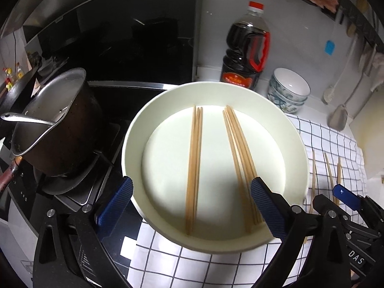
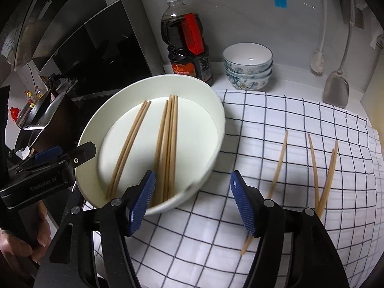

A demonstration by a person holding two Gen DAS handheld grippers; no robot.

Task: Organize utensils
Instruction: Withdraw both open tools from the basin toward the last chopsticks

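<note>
A round white basin (image 1: 130, 139) (image 2: 216, 117) sits on the checked cloth and holds two bundles of wooden chopsticks (image 1: 195, 165) (image 2: 168, 144). Several loose chopsticks (image 2: 324, 172) (image 1: 330, 170) lie on the cloth to the basin's right. My left gripper (image 1: 192, 206) is open, its fingers straddling the basin's near left rim. My right gripper (image 2: 192, 201) is open and empty, over the basin's near right rim. The right gripper also shows in the left wrist view (image 1: 345, 194), the left gripper in the right wrist view (image 2: 62, 153).
A dark pot with a ladle (image 1: 57, 124) stands on the stove to the left. A soy sauce bottle (image 2: 187, 38) and stacked patterned bowls (image 2: 248, 64) stand behind. A spatula (image 2: 336, 88) and a brush (image 2: 316, 60) hang at the back right.
</note>
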